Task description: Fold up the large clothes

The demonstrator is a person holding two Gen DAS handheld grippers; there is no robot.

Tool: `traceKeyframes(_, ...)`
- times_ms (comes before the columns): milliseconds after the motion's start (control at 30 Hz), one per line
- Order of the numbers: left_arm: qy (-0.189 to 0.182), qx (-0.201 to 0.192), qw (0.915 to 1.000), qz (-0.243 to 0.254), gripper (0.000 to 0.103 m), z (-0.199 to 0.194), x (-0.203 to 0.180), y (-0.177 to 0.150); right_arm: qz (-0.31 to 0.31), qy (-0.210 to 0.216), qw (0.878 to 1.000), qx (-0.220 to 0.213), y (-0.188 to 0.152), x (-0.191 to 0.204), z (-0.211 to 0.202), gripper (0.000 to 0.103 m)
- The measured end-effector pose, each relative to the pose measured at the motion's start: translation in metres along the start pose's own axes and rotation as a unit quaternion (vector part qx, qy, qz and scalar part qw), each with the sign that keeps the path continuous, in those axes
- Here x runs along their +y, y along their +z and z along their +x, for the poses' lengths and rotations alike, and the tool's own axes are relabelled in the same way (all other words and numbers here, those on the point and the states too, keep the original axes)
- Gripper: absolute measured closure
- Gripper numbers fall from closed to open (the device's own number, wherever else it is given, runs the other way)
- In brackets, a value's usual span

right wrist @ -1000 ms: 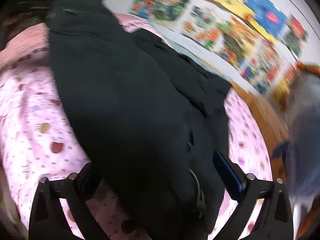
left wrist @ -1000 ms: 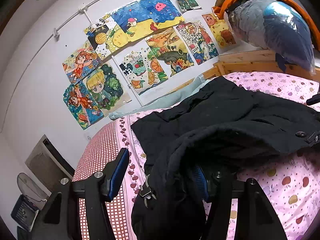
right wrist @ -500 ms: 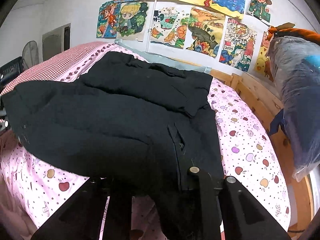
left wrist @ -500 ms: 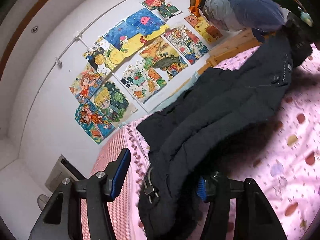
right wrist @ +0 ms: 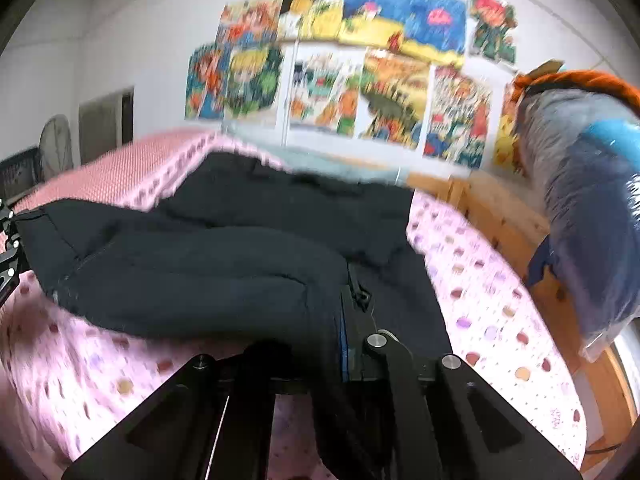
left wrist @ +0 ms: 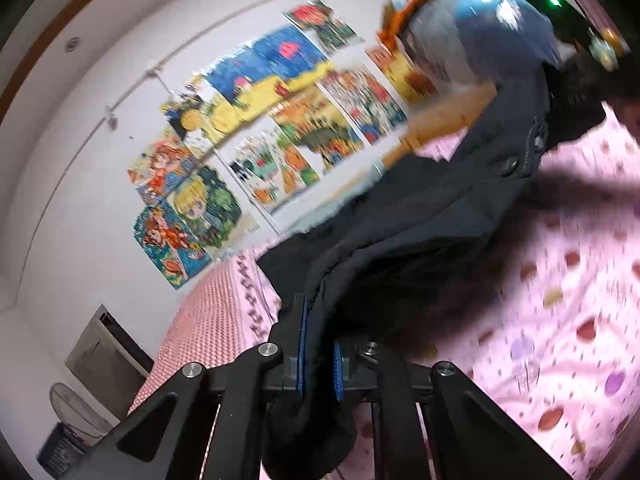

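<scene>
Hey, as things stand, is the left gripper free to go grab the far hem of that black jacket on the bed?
Probably not yet. The left gripper has just closed on a fold of the black jacket, and so has the right gripper, so it must release first.

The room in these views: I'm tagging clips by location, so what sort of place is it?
Most likely a bedroom, perhaps a child's. A bed with a pink spotted sheet and wooden frame fills the views, colourful drawings cover the wall, and a dark jacket lies across the bed.
</scene>
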State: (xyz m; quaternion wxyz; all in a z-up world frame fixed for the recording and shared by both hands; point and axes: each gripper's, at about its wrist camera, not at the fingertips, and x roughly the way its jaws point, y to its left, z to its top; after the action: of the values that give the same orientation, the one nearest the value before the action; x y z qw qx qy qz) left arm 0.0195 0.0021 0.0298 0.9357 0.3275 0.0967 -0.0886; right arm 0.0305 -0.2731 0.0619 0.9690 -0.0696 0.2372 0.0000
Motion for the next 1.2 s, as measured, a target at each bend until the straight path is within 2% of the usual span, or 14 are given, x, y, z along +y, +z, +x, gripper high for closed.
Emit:
traceKeyframes(167, -0.003, -0.015, 0.9990, -0.042, 0.094, -0.009, 0.040, 0.020, 0.008, 0.009, 0.999, -0.052, 0.018, 0.003, -0.032, 0.095)
traceKeyframes(300, -0.022, 0.007, 0.9985, -0.050, 0.094, -0.003, 0.070, 0.043, -0.007, 0.020, 0.996, -0.087, 0.033, 0.005, -0.050, 0.095)
traceKeyframes(400, -0.048, 0.036, 0.9959, -0.067, 0.094, 0.019, 0.091, 0.064, -0.019, 0.024, 0.995, -0.097, 0.051, 0.001, -0.041, 0.095)
traceKeyframes(500, -0.050, 0.051, 0.9949, -0.071, 0.094, 0.050, 0.102, 0.088, -0.015, 0.023, 0.995, -0.099, 0.075, -0.005, -0.021, 0.095)
traceKeyframes(667, -0.039, 0.067, 0.9914, -0.106, 0.094, 0.112, 0.116, 0.118, -0.007, 0.023, 0.996, -0.087, 0.123, -0.018, 0.034, 0.095)
traceKeyframes(867, 0.002, 0.081, 0.9897, -0.118, 0.094, 0.194, 0.118, 0.128, -0.033, 0.011, 0.997, -0.073, 0.165, -0.016, 0.107, 0.095)
traceKeyframes(1033, 0.021, 0.094, 0.9869, -0.130, 0.094, 0.267, 0.113, 0.121, -0.049, 0.002, 0.997, -0.066, 0.184, -0.009, 0.170, 0.095)
traceKeyframes(1200, 0.003, 0.126, 0.9823, -0.138, 0.094, 0.329, 0.107, 0.121, -0.036, -0.001, 0.998, -0.043, 0.189, -0.014, 0.242, 0.094)
